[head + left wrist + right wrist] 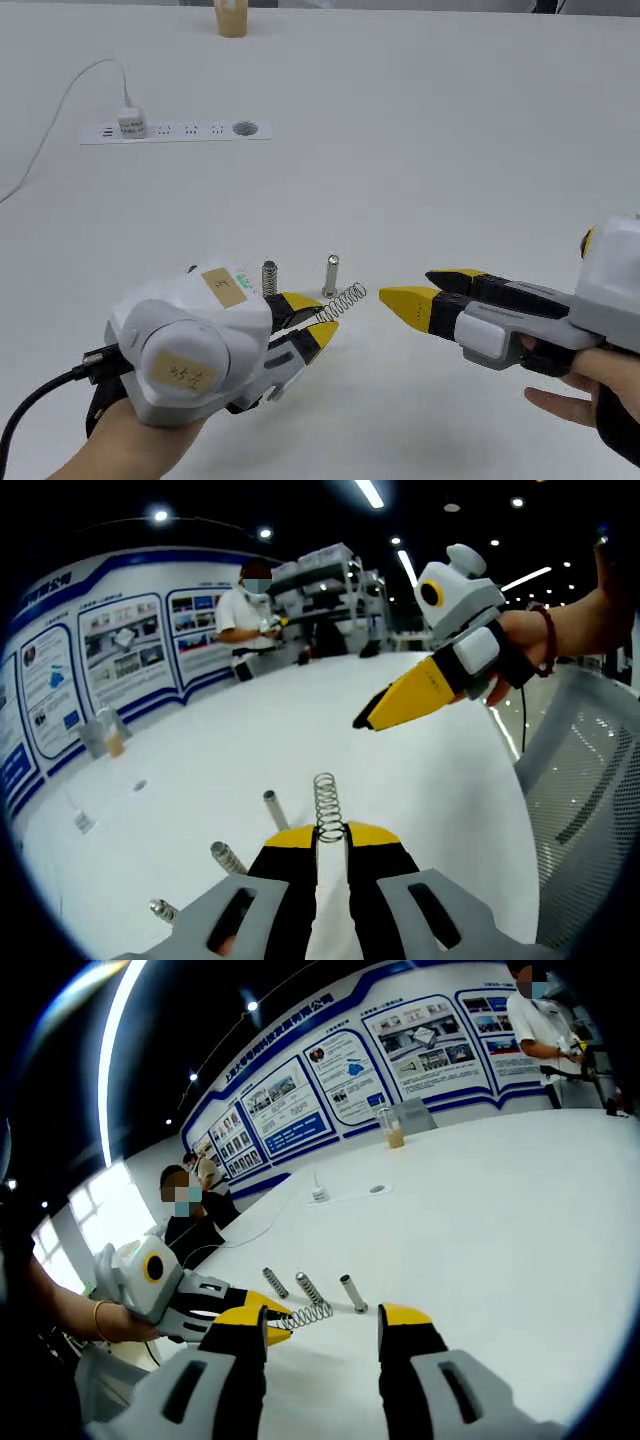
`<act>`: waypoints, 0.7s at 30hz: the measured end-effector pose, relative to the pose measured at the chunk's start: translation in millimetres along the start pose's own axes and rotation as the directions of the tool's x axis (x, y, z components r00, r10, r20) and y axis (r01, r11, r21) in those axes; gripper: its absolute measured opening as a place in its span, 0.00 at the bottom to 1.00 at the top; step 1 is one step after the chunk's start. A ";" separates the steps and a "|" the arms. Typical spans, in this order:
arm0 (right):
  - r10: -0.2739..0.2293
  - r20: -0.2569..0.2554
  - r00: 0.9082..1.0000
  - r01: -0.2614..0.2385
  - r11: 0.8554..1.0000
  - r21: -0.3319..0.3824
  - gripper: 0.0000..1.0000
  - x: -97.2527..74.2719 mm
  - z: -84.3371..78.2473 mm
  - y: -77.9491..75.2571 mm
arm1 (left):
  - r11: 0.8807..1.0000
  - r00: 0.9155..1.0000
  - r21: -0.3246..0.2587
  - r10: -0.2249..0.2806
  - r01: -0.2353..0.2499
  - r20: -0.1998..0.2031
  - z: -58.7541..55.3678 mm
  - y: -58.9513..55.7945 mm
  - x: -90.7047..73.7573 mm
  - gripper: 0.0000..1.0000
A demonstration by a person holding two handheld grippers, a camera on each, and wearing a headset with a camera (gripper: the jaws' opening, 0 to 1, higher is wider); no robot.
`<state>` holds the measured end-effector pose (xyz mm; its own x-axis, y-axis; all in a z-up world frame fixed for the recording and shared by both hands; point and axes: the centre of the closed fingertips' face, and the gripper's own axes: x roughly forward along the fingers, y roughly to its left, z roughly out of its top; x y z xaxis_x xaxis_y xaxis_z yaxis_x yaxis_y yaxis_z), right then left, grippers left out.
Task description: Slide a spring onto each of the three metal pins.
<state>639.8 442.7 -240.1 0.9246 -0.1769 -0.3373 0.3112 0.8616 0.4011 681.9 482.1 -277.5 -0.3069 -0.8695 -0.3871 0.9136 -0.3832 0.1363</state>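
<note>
My left gripper [318,315] is shut on one end of a loose spring [342,302], which sticks out up and to the right. Just behind it stand a bare metal pin [331,274] and a pin wearing a spring [269,277]. The left gripper view shows the held spring [326,805] rising from the yellow tips, the bare pin [272,807] and two sprung pins [228,857] [162,911] in a row. My right gripper [408,287] hovers open to the right of the spring, holding nothing. From its own view [325,1318], the spring [305,1315] lies between its jaws.
A white power strip [175,130] with a plugged-in charger and cable lies at the back left of the white table [450,150]. A tan cup [231,17] stands at the far edge. People stand and sit around the room's display walls.
</note>
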 end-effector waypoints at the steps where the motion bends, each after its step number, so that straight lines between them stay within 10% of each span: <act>1: 0.009 0.002 1.000 -0.009 1.000 0.015 0.45 1.5 1.3 2.2 | 1.000 1.000 0.000 0.003 -0.003 0.009 2.6 0.2 -2.4 0.10; 21: 0.162 0.030 0.986 -0.164 0.972 0.165 0.32 15.8 15.6 32.0 | 1.000 0.986 -0.016 0.007 -0.004 0.167 36.4 -1.7 -31.1 0.10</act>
<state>667.8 460.0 -219.2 0.9689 -0.0493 -0.2425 0.1869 0.7881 0.5864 680.2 498.5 -232.6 -0.3411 -0.9118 -0.2288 0.9189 -0.3747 0.1236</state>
